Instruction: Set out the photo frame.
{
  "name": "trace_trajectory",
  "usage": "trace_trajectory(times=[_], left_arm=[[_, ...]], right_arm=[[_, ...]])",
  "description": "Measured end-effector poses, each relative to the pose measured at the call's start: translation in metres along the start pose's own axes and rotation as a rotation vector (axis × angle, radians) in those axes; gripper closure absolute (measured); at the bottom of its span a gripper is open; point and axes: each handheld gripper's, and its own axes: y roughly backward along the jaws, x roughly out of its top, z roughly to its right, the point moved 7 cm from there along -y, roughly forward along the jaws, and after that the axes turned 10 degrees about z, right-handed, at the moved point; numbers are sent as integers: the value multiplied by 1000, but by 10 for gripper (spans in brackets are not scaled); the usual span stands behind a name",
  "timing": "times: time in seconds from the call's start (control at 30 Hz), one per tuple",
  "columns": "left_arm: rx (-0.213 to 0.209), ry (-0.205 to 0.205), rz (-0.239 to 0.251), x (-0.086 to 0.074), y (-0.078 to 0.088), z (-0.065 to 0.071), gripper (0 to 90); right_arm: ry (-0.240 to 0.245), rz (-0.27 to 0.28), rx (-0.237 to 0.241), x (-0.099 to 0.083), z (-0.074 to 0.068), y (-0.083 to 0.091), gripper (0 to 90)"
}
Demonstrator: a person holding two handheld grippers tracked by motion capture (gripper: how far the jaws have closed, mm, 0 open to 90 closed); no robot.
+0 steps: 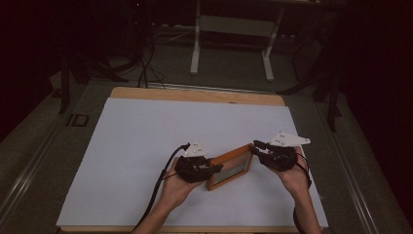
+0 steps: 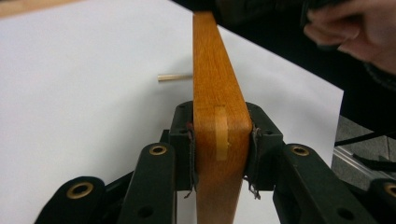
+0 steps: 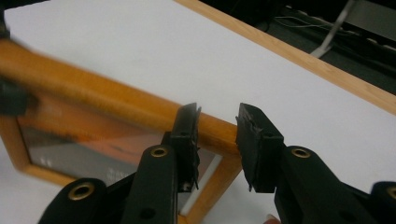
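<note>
- The table (image 1: 146, 93) is wood-edged and carries a white sheet (image 1: 146, 146) over almost its whole top.
- The frame (image 1: 233, 165), orange wood around a glass pane, sits at the near middle of the sheet, between the two hands, tilted with its right end farther from the person.
- The left gripper (image 1: 214, 169) is clenched on the frame's left end; in the left gripper view both pads press flat against the two faces of the wooden bar (image 2: 217, 93), which runs straight up between the jaws.
- The right gripper (image 1: 254, 147) is at the frame's far right corner (image 3: 224, 135). Its jaws stand apart: the left pad lies against the wood, while the right pad stands clear of it with a gap showing, so the corner is released.
- A small dowel (image 2: 173, 77) pokes out from behind the bar in the left gripper view.
</note>
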Motion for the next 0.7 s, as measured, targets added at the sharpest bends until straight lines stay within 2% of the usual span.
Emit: trace_trajectory(times=[0.13,0.17,0.2,0.3,0.5,0.57,0.67,0.7], left_arm=[[-18,-26,5,12,9,-4,689],[-15,-55,9,21,15,-6,689],[-15,-55,9,21,15,-6,689],[-20,-99,4,34,24,-6,688],[-24,-195,-62,48,34,-5,688],[-37,-212,-77,51,37,-5,688],[-50,-216,-87,50,36,-6,687],[-63,-215,-72,50,36,-6,686]], right_arm=[[15,-1,25,1,-5,-1,672],[23,-4,38,2,-7,-2,668],[23,-4,38,2,-7,-2,668],[33,-4,60,3,-12,-2,653],[59,2,113,6,-23,-6,631],[63,7,143,7,-28,-8,618],[69,10,168,8,-32,-8,603],[77,10,190,8,-35,-9,590]])
